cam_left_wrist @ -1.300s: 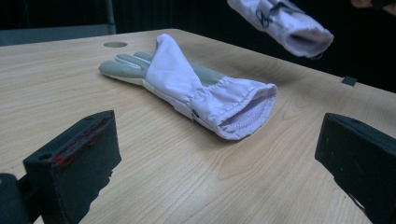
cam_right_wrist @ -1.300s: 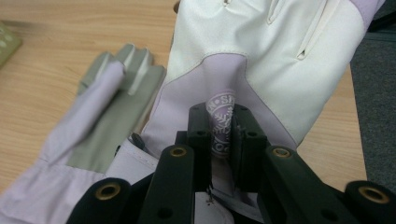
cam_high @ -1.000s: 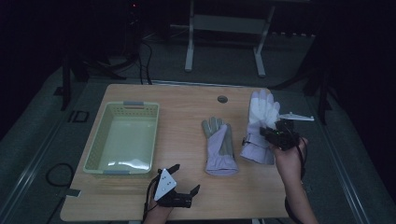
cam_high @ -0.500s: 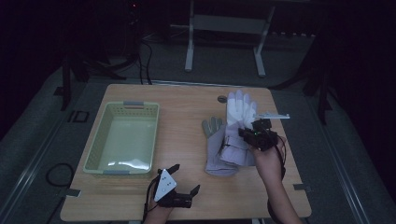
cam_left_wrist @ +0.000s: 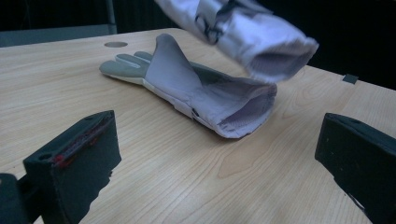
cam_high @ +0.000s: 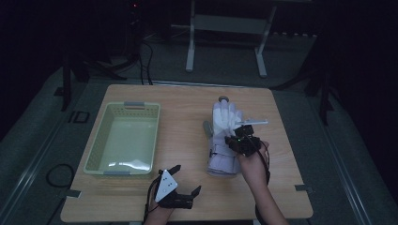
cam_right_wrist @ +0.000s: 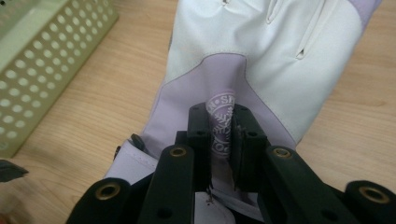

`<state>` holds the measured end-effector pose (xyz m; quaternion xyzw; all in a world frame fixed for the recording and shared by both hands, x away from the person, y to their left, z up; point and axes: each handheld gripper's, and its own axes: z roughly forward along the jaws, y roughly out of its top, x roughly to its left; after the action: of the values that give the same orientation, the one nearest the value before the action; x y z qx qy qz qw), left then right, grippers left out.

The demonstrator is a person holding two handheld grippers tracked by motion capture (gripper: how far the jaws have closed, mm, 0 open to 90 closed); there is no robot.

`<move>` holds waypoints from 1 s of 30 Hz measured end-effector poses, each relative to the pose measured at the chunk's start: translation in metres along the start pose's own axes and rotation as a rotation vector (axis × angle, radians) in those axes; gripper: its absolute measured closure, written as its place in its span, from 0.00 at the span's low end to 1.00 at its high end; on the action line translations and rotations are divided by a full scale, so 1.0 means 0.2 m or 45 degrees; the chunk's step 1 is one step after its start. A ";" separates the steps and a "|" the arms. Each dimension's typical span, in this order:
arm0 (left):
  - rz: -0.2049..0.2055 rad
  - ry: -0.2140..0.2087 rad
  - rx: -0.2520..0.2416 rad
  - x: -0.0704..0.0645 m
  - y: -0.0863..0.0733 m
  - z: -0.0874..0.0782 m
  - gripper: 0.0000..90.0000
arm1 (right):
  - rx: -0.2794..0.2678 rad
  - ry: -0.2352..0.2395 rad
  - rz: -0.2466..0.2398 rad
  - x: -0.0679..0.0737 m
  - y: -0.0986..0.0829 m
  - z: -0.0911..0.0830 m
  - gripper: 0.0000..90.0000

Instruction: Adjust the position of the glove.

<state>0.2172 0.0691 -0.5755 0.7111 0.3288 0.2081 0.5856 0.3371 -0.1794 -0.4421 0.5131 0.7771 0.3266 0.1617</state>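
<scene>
Two white and lilac gloves. One glove [cam_left_wrist: 187,88] lies flat on the wooden table, fingers pointing away, cuff open toward my left gripper. My right gripper [cam_high: 240,142] is shut on a pinched fold of the other glove [cam_right_wrist: 261,51] and holds it in the air just above the lying one; in the high view that held glove [cam_high: 225,123] covers most of the lying glove. The held glove's cuff [cam_left_wrist: 266,42] hangs over the lying glove in the left gripper view. My left gripper [cam_high: 180,187] stands open near the table's front edge, nothing between its jaws.
A pale green perforated basket [cam_high: 101,145] stands empty on the left half of the table, its corner [cam_right_wrist: 42,60] also near the held glove in the right gripper view. A round hole [cam_high: 223,99] sits near the table's far edge.
My right gripper has carried its glove leftward from the right side of the table until it hangs over the lying glove. The left gripper has stayed put.
</scene>
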 end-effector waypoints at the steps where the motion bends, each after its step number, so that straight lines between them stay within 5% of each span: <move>1: 0.000 -0.001 0.000 0.00 0.00 0.00 0.00 | 0.017 -0.001 0.013 0.00 -0.01 0.03 0.89; 12: -0.001 -0.007 0.006 0.00 0.00 0.00 0.00 | 0.141 -0.017 0.020 -0.03 -0.04 0.22 0.88; 26: -0.001 -0.013 0.011 0.00 0.00 0.01 0.00 | 0.105 -0.006 0.012 -0.02 -0.05 0.22 0.88; 30: -0.002 -0.015 0.016 0.00 0.00 0.01 0.00 | 0.093 -0.004 -0.041 0.02 -0.03 0.18 0.88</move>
<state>0.2187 0.0687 -0.5753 0.7157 0.3271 0.2013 0.5833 0.3522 -0.1660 -0.4724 0.5066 0.7964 0.2946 0.1495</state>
